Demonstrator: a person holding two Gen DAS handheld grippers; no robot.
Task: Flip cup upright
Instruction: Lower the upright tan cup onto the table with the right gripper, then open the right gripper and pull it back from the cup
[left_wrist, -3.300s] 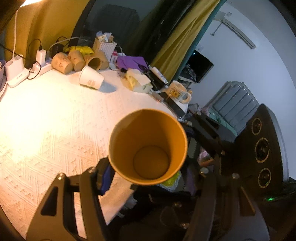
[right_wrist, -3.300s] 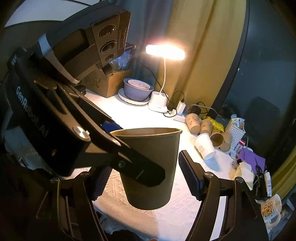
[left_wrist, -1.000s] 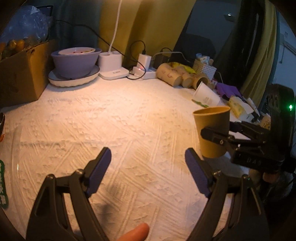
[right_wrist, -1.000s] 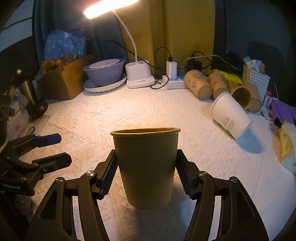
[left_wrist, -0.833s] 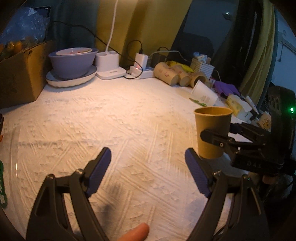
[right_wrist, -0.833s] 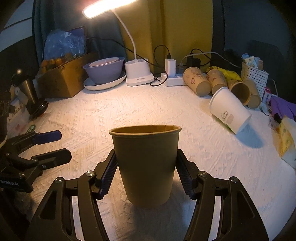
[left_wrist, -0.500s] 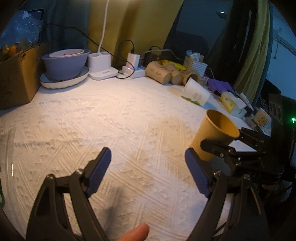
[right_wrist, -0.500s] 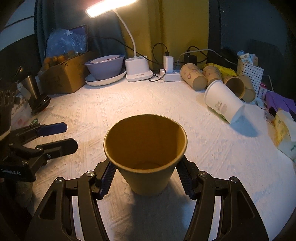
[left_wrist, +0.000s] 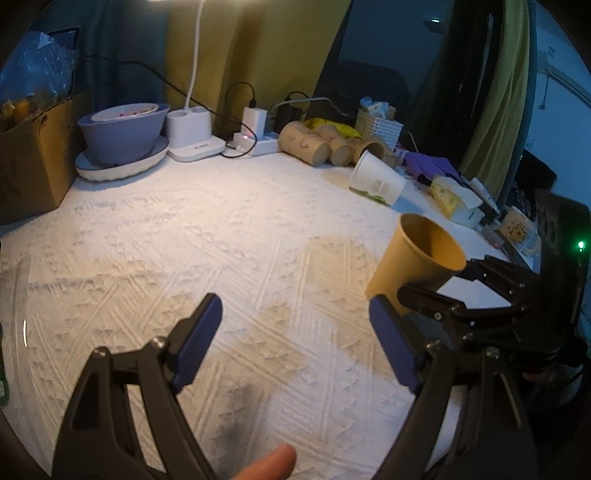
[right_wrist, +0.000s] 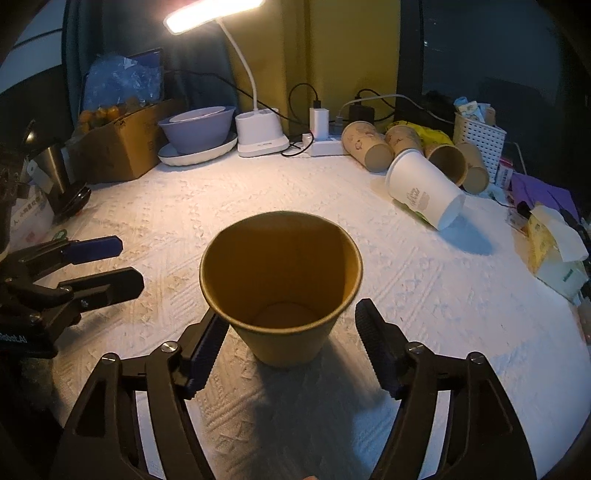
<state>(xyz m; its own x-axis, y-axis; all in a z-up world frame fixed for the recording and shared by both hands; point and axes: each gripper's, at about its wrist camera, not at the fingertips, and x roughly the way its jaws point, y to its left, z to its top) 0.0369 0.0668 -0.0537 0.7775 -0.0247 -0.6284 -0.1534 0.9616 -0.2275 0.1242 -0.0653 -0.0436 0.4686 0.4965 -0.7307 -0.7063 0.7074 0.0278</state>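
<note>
Brown paper cup (right_wrist: 280, 291) upright on the white tablecloth (right_wrist: 424, 295), between the spread right gripper (right_wrist: 291, 343) fingers. Left gripper (left_wrist: 295, 343) spread, holding nothing.

Matt paper cup (right_wrist: 280, 291) (kraft); embossed cloth tablecloth (right_wrist: 424, 295).

The near and middle desk (right_wrist: 155, 206) lies open for passage except where the brown paper cup (right_wrist: 282, 288) stands, while the far edge is crowded by a cardboard box (right_wrist: 122, 144), purple bowl (right_wrist: 197, 127), lamp base (right_wrist: 260, 134), and toppled cups (right_wrist: 424, 194) at far right.
</note>
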